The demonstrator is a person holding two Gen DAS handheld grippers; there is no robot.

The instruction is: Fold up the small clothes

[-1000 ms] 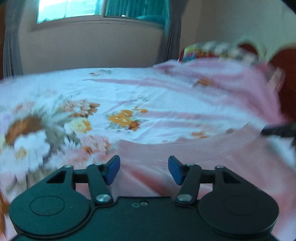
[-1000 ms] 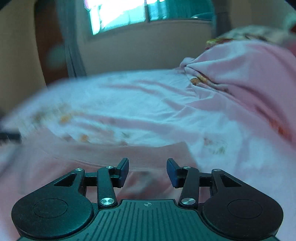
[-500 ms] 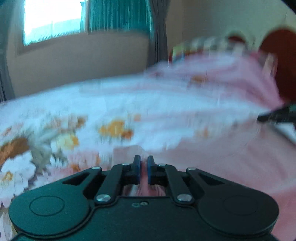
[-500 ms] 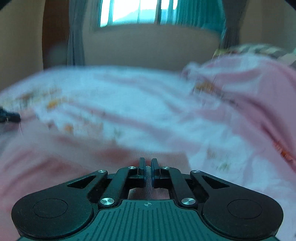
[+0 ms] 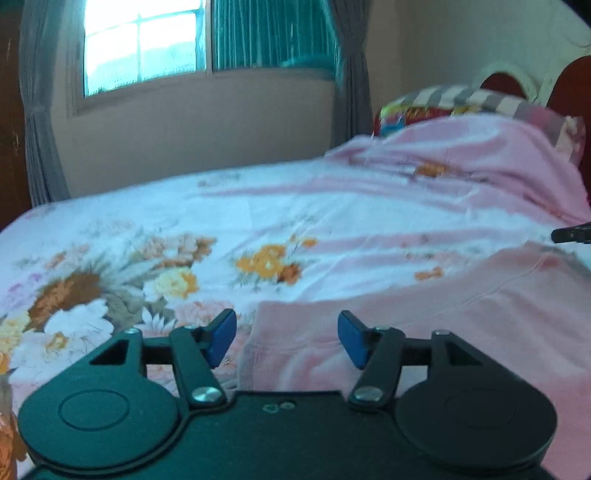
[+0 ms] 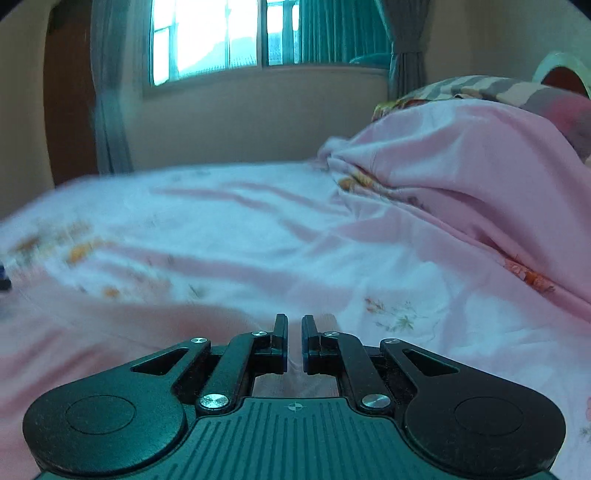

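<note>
A small pink garment (image 5: 461, 317) lies flat on the floral bedsheet (image 5: 258, 229). My left gripper (image 5: 287, 338) is open, its blue pads either side of the garment's left corner, just above the cloth. In the right wrist view the same pink garment (image 6: 92, 332) spreads to the left. My right gripper (image 6: 294, 341) is shut on its edge, with pink cloth pinched between the jaws. The tip of the right gripper (image 5: 570, 233) shows at the far right of the left wrist view.
A pink blanket (image 6: 461, 177) is heaped at the right over a striped pillow (image 5: 480, 99) by the red headboard (image 5: 572, 85). A window with teal curtains (image 5: 266, 33) and a beige wall stand beyond the bed.
My left gripper closed half a second ago and has now opened again, letting go of the garment corner. My right gripper closed on the garment edge and stays shut.
</note>
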